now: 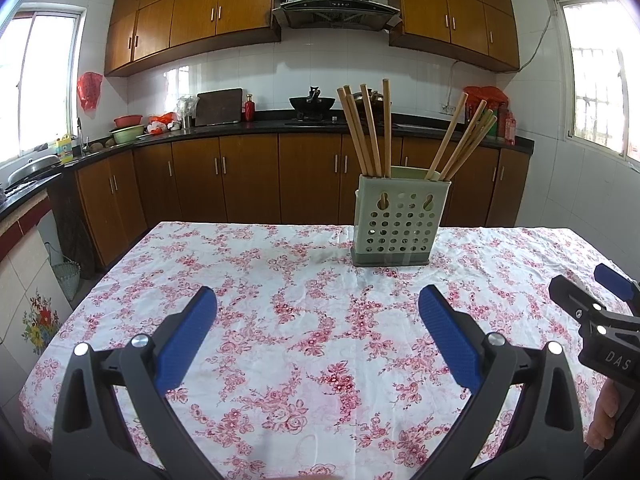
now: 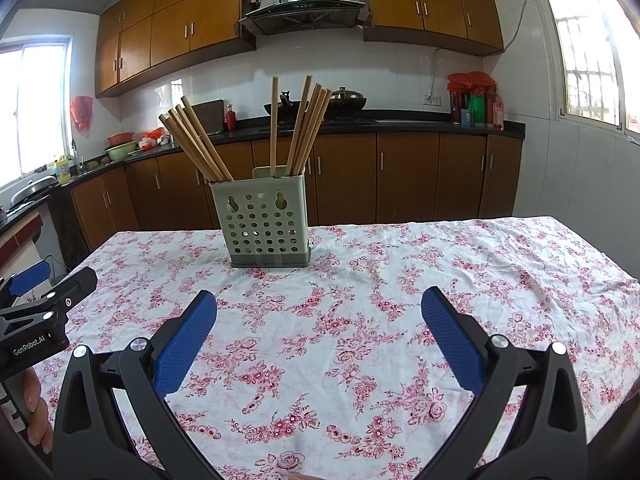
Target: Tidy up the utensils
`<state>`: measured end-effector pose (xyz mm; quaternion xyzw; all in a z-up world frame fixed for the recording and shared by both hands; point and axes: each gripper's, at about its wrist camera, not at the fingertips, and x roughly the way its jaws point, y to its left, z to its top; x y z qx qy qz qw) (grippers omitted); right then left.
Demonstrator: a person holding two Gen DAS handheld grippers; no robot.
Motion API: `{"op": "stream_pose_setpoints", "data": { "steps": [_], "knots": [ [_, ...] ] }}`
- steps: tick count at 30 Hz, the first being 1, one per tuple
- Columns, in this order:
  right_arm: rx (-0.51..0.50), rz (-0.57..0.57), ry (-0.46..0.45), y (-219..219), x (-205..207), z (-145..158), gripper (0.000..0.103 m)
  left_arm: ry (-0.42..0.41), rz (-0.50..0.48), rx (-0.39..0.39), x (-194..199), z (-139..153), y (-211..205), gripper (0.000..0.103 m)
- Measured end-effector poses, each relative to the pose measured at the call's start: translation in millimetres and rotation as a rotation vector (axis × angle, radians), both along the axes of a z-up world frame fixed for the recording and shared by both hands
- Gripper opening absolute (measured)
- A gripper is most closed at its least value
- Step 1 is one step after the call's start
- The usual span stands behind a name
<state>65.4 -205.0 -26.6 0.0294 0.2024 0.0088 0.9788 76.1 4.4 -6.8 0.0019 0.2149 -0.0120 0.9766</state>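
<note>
Now both claws hover spread and empty over the flowered cloth [image 1: 304, 320]: left claw [image 1: 318, 308], right claw [image 2: 319, 308]. Ahead on the counter stands the holder [image 1: 394, 220], chopsticks [image 1: 370, 132] upright in two bunches inside, well apart from either claw

table [image 1: 200, 360]: floral cloth | on it: chopstick holder [image 1: 394, 224], upright

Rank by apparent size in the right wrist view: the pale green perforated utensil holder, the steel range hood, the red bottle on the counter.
1. Pale green perforated utensil holder, though nearness to the camera inflates it.
2. Steel range hood.
3. Red bottle.
</note>
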Motion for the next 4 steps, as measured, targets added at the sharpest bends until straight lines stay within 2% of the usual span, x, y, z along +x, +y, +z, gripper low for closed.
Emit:
{"op": "stream_pose_setpoints", "data": {
  "steps": [4],
  "knots": [
    [0.000, 0.000, 0.001, -0.4, -0.1, 0.0, 0.101, 0.001, 0.000, 0.002, 0.6, 1.2, -0.3, 0.099]
  ]
}}
